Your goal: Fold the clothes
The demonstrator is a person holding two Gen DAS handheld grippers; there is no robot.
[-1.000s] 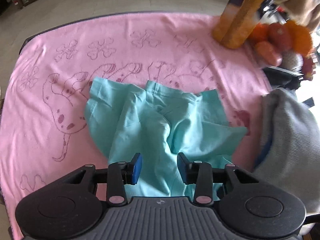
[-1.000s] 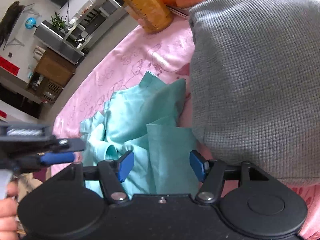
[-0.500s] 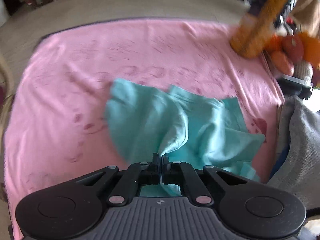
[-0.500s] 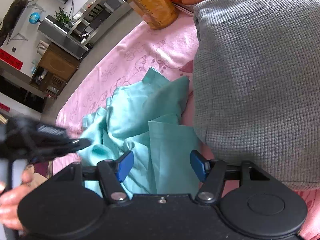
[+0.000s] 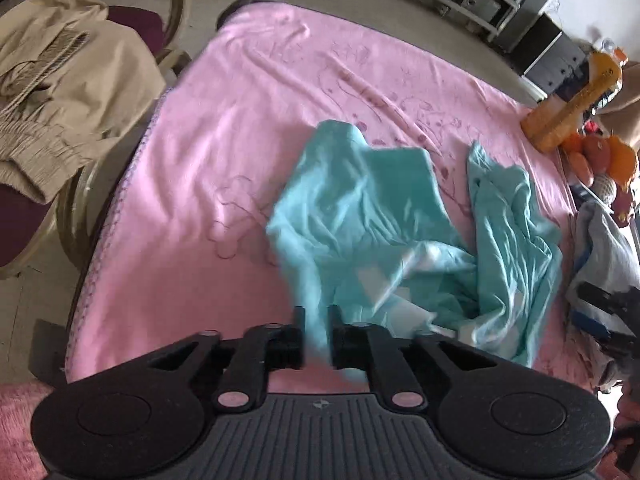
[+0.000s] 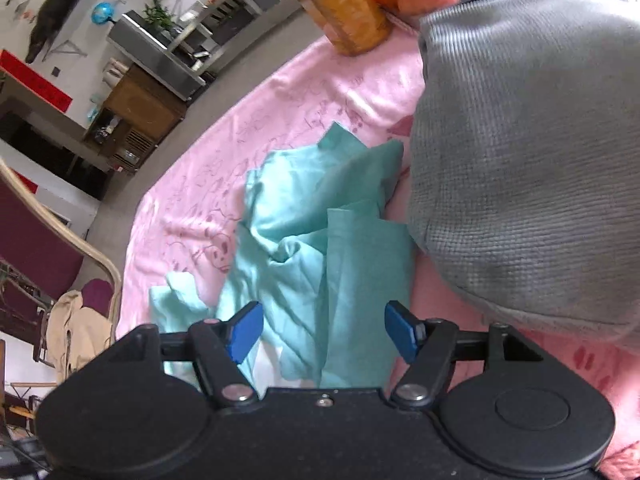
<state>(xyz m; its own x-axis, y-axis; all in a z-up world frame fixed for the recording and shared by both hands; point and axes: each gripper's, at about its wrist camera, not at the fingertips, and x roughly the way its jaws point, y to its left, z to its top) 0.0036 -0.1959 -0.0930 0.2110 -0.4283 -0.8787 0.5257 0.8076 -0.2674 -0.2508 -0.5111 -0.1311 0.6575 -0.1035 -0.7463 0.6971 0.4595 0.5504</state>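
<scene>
Where a pink blanket (image 5: 224,184) covers the surface, a teal garment (image 5: 400,232) lies crumpled at its middle, beside a grey knit (image 6: 528,152); a chair with tan clothes (image 5: 60,92) stands left of the blanket. Since a second ago the garment has been dragged leftward and spread. Left gripper (image 5: 316,336), narrowly parted and opening, has teal cloth between its fingers; right gripper (image 6: 324,332) gapes wide above the garment, gripping nothing.

Bright, soft daylight throughout, strongest at the upper right of the left wrist view, near-white there. Motion blur smearing the crumpled teal cotton garment (image 5: 404,236) and the printed pink fleece blanket (image 5: 208,168). Heavy fisheye bending at every edge. Sharper in the right wrist view, with the grey knitted garment (image 6: 532,152) evenly lit.
</scene>
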